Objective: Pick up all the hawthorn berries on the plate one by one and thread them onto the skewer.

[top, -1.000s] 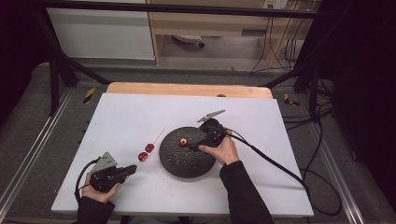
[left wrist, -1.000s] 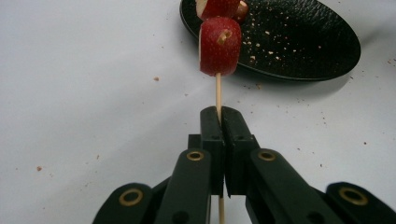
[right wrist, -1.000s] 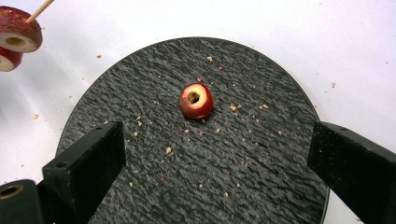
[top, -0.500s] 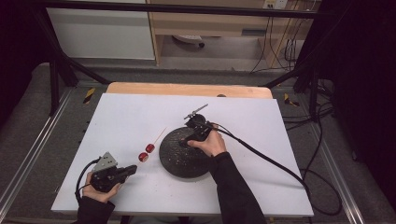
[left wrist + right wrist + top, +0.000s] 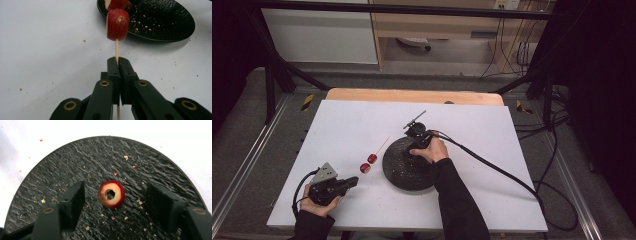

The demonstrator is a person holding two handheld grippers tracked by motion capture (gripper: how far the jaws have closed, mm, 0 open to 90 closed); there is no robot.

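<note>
My left gripper point(image 5: 353, 180) lies low at the table's near left, shut on the lower end of a thin wooden skewer point(image 5: 116, 50). Two red fruit pieces point(image 5: 369, 163) are threaded on that skewer; the nearer piece point(image 5: 118, 24) sits just beyond the left gripper's point(image 5: 118, 61) tips. A round black plate point(image 5: 398, 176) lies mid-table. On the plate point(image 5: 75, 157) rests a red-skinned slice point(image 5: 111, 194) with a hole through its pale centre. My right gripper point(image 5: 116, 195) points down over it; its jaws have just been closing, with the slice between them, untouched.
Crumbs are scattered over the plate and the white tabletop point(image 5: 337, 125). The right gripper's cable point(image 5: 497, 167) trails across the table to the right. A wooden strip point(image 5: 412, 95) runs along the table's far edge.
The right hand has slid left across the plate's far part and lowered a little over the slice. The left hand and the skewer have kept still.
</note>
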